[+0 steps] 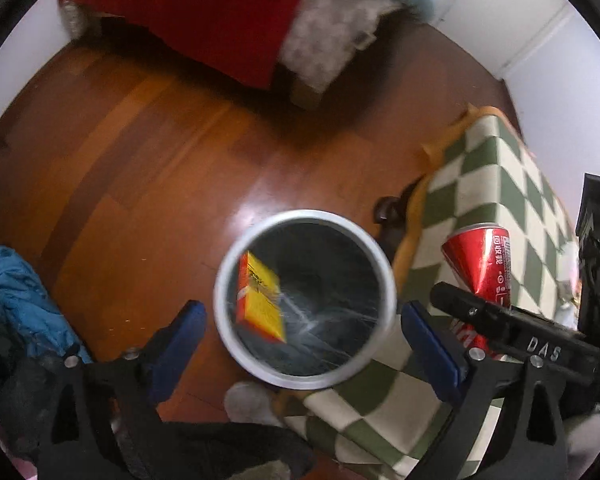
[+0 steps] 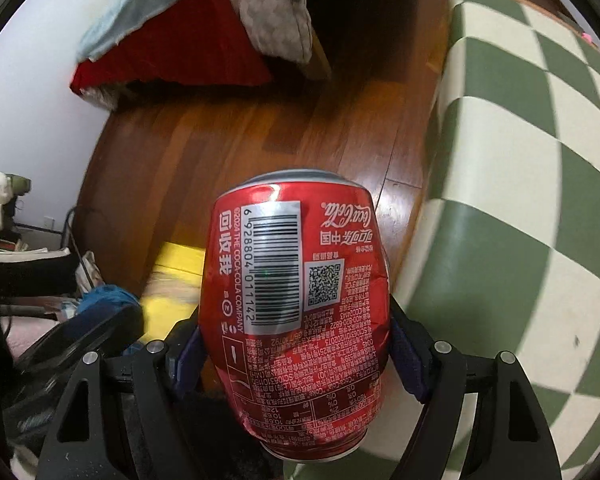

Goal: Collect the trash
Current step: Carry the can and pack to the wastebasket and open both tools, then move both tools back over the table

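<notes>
While the left tongs (image 1: 300, 344) stand wide open over the bin (image 1: 305, 299), nothing is between their blue pads (image 1: 180, 344); the two pads sit on either side of the bin's pale rim as the left wrist camera sees it. No earlier picture is here to compare with. Inside the bin a yellow and orange box (image 1: 260, 295) is seen tilted against the left part of the wall; it looks blurred, and I cannot tell if it rests on the bottom. The bin stands on a brown wooden floor (image 1: 140, 168), just beside a green and cream checkered cloth (image 1: 496, 184) with an orange edge. The right tongs (image 2: 296, 356) are closed on a red cola can (image 2: 296, 300), the pads pressing its two sides near the lower half, and the can is dented there. The can points away from the camera, with its barcode and white print facing up to the lens. In the left wrist view the same can (image 1: 485, 264) shows at the right of the bin, above the checkered cloth, with the black body of the right tongs (image 1: 512, 332) across it. Farther on the floor a bed with a red cover (image 1: 204, 20) and a grey blanket (image 1: 324, 36) stands near a white wall. A blue garment (image 1: 16, 292) lies at the left edge.
</notes>
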The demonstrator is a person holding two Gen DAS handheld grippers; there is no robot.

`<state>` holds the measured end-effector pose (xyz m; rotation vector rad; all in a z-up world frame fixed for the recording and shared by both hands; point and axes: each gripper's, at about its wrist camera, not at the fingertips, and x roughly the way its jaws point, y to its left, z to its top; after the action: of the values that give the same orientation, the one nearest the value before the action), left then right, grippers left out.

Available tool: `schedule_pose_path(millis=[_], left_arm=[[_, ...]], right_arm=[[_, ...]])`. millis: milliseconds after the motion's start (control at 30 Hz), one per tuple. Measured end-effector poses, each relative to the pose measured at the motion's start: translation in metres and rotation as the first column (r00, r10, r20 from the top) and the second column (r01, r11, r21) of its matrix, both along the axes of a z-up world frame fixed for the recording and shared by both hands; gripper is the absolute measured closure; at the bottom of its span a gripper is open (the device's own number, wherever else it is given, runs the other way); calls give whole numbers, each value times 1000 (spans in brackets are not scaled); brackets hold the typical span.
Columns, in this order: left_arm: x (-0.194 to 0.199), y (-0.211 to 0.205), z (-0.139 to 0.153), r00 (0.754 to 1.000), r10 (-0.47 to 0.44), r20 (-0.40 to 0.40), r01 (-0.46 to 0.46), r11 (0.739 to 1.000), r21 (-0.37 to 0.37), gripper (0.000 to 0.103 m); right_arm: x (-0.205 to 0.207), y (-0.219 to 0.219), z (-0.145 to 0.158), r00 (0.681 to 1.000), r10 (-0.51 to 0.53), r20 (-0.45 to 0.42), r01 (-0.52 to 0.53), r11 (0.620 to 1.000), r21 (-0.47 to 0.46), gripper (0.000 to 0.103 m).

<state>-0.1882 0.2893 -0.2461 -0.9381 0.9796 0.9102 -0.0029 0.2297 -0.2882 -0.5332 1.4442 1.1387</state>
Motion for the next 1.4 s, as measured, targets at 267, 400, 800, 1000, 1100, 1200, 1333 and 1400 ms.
schedule_pose_path(millis=[267,400,800,1000,1100,1200,1333,1400], left_arm=[[-22,-5,15,991,70,-118,-53,989,136,0],[-21,-15,26,979,74,-190,-35,979,199,0],[-15,-33,49,976,54,-209,0,968,252,0],[-15,-48,77,978,55,-199,8,954,299,0],[-13,-59,97,973,67,-223,12,942,335,0],[-10,-70,119,977,61,-202,19,928,372,0],[9,-85,148,987,26,-157,41,910,413,0],[25,-91,158,990,-5,-141,65,903,425,0]], right_arm=[[-5,23,-9,998,23,54,-21,999,-40,2],[-19,12,4,983,65,173,-54,996,-66,2],[-22,-23,24,963,60,262,-42,996,-74,2],[-22,-37,53,965,41,258,-42,999,-3,2],[-21,-49,77,969,24,245,-39,998,55,2],[-17,-60,101,977,1,214,-27,993,116,2],[-2,-82,138,986,-49,159,14,977,211,2],[13,-99,159,985,-87,146,47,966,255,2]])
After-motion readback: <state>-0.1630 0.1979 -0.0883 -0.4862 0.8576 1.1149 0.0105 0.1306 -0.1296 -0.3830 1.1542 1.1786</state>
